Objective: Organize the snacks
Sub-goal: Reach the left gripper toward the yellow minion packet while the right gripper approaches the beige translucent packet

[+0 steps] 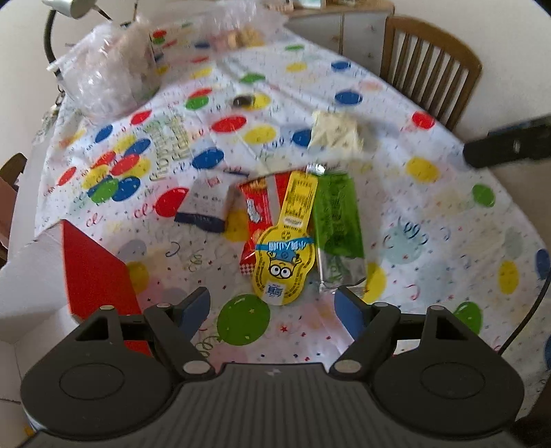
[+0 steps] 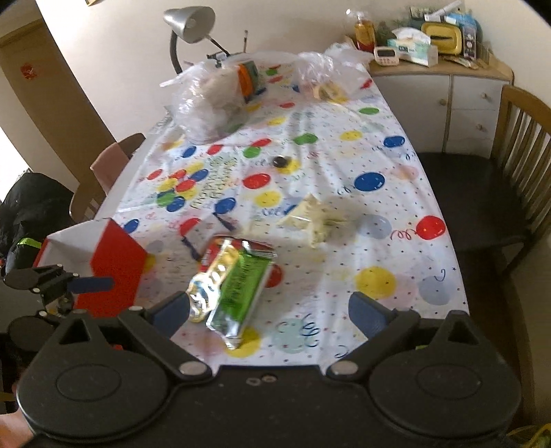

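- Two grippers in play, both empty and hovering over the table (image 1: pixel 396 213) with its balloon-print cloth.
- Left gripper (image 1: pixel 273 312): jaws spread wide, nothing between them. A yellow snack (image 1: pixel 287 251) sits just past the tips, mid-frame.
- That yellow snack lies on top of a red pack (image 1: pixel 256 203), touching a green pack (image 1: pixel 335 213) to its right.
- White-and-navy box (image 1: pixel 206 203) is just left of the red pack; pale bag (image 1: pixel 335 132) sits further up the frame.
- Red box (image 1: pixel 96 272) is at lower left, by the left finger.
- Right gripper (image 2: pixel 270 312): jaws very wide, also empty. The green pack (image 2: pixel 242 286) pokes in beside its left finger, can't tell if they touch.
- Clear plastic bags (image 2: pixel 206 100) are up top, near a lamp (image 2: pixel 189 19).
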A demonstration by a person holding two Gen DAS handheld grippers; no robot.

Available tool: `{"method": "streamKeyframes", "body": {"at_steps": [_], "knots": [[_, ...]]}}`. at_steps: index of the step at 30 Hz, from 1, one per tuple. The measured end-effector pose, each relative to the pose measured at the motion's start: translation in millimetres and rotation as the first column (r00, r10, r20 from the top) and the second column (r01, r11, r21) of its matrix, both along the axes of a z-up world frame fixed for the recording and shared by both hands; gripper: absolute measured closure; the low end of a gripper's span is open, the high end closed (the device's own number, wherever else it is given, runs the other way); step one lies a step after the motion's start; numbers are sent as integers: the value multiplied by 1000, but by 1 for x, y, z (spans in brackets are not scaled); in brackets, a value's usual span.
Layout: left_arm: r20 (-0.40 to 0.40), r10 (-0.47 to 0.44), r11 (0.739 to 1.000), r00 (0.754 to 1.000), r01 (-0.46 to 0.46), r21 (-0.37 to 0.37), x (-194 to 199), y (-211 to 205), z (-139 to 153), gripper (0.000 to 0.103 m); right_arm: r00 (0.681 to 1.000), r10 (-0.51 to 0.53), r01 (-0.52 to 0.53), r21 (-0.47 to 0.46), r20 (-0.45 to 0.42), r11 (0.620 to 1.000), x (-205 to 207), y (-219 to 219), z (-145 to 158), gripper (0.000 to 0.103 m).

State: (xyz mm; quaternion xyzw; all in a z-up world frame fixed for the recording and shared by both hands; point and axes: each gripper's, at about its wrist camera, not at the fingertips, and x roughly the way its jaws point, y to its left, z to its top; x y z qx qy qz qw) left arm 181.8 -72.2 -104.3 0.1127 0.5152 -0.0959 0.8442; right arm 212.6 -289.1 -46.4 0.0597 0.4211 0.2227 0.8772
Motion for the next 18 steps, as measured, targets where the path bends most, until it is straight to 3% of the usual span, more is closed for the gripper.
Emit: {"method": "streamKeyframes", "body": {"at_steps": [9, 14, 18], "knots": [[-77, 63, 998, 995, -63, 0, 31, 6, -28, 24, 1000, -19, 19, -20, -18, 1000, 53, -15, -22, 4], [-101, 26, 1000, 995, -26, 2, 39, 3, -37, 24, 1000, -22, 20, -65, -15, 998, 84, -7, -35, 4], [-122, 18, 1000, 992, -17, 8, 45, 2, -46, 24, 999, 49, -49, -96, -2, 994, 108, 5, -41, 5]]}}
